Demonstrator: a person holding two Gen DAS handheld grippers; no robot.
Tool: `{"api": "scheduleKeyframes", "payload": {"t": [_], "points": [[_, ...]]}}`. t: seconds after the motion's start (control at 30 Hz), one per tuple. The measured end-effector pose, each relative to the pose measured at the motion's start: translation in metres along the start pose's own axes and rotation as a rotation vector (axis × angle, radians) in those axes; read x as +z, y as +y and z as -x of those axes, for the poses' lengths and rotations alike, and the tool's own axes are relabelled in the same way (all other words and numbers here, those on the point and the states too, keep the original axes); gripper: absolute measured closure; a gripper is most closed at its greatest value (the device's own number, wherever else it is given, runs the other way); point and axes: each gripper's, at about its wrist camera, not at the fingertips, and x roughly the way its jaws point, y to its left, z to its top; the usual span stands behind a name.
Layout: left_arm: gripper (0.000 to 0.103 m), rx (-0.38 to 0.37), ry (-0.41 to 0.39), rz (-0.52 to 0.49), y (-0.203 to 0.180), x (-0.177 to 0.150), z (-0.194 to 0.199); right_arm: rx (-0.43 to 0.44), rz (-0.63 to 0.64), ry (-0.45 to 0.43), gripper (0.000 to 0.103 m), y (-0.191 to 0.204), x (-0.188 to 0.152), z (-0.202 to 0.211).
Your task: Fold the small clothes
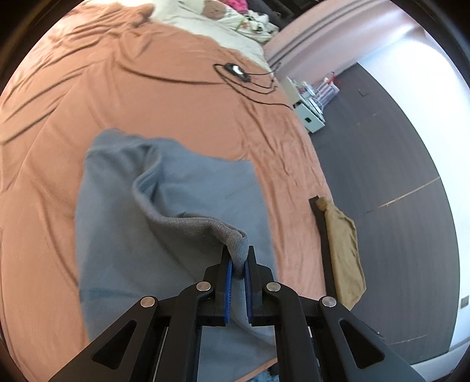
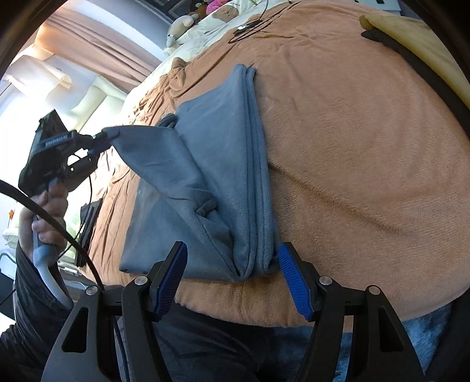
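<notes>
A grey-blue fleece garment point(image 1: 176, 205) lies on an orange bedspread point(image 1: 88, 102). My left gripper point(image 1: 238, 249) is shut on a corner of the garment and holds that corner lifted off the bed. In the right wrist view the left gripper point(image 2: 110, 133) shows at the left, held by a hand, with the garment point(image 2: 220, 176) stretched from its tips down to the bed. My right gripper point(image 2: 232, 249) stands open just above the near folded edge of the garment, its blue pads point(image 2: 293, 279) on either side and not pressing on the cloth.
A tan cloth point(image 1: 343, 249) on a dark strip lies at the bed's right edge. A black cable with a small device point(image 1: 236, 70) rests farther up the bedspread. Pillows point(image 1: 205, 17) lie at the head. Dark floor point(image 1: 382, 161) lies to the right.
</notes>
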Motion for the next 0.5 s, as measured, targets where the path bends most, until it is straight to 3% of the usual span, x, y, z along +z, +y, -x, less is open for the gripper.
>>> {"api": "scheduleKeyframes", "payload": {"t": [0.5], "points": [[0.096,0.035,0.097,-0.098,-0.034,0.046,-0.078,0.002,-0.074,-0.042,0.040,-0.023,-0.008,0.013]]}}
